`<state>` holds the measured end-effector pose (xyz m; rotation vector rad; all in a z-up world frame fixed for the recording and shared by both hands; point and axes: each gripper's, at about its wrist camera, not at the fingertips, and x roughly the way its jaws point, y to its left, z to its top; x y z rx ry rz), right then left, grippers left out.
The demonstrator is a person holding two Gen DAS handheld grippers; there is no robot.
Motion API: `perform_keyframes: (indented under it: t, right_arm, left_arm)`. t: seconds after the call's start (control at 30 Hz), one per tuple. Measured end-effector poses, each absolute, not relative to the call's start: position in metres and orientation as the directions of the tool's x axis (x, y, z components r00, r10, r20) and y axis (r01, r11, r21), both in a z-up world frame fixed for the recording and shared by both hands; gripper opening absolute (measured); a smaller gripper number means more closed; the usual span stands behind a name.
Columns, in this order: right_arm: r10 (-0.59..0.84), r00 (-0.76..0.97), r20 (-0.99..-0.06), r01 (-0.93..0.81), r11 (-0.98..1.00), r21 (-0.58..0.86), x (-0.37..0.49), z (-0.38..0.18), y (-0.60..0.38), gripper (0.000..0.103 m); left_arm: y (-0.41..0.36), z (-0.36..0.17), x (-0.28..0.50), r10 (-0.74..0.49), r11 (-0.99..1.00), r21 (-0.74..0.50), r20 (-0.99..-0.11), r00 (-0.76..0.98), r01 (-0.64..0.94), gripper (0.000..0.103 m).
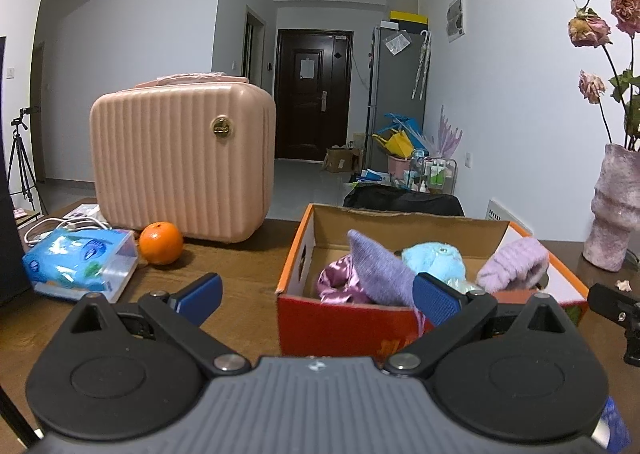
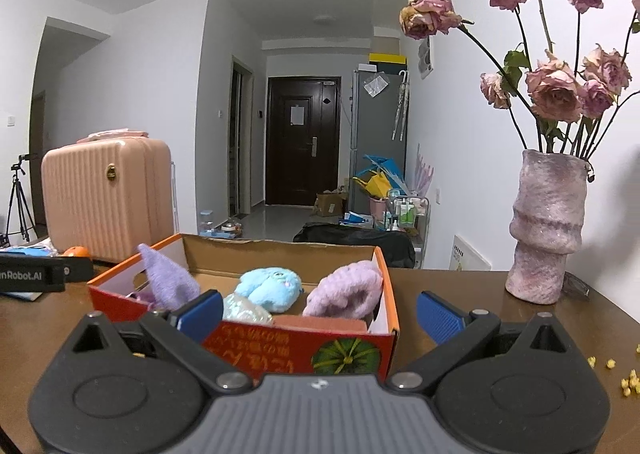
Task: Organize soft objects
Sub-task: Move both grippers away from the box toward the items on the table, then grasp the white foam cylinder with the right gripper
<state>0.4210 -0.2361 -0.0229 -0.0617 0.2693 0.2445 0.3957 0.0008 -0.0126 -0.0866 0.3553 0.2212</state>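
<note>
An orange-and-red cardboard box (image 1: 340, 324) (image 2: 372, 342) stands on the brown table and holds soft things. Inside lie a purple knit sock (image 1: 380, 266) (image 2: 168, 280), a light blue plush (image 1: 434, 258) (image 2: 268, 288), a pale lilac fluffy piece (image 1: 514, 264) (image 2: 344, 292) and shiny pink satin cloth (image 1: 338, 280). My left gripper (image 1: 316, 296) is open in front of the box's near left corner, holding nothing. My right gripper (image 2: 320, 312) is open too, just before the box's front wall, with nothing between its fingers.
A pink ribbed suitcase (image 1: 182, 162) (image 2: 108, 200) stands at the back left, with an orange (image 1: 161, 243) and a blue tissue pack (image 1: 78, 264) in front of it. A pink vase of dried roses (image 2: 546, 230) (image 1: 614, 210) stands at the right. Yellow crumbs (image 2: 630, 384) lie near the right edge.
</note>
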Motion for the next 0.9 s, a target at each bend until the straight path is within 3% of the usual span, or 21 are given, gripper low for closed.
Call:
perform_keyframes:
  t: [0.9]
  right_arm:
    - [0.267,0.917,-0.297,-0.288,0.957,-0.029,0.304,-0.037,-0.236,0.103]
  left_arm:
    - [0.004,-0.022,0.280,0.127,0.990,-0.006,-0.381,0.916,-0.140,0.103]
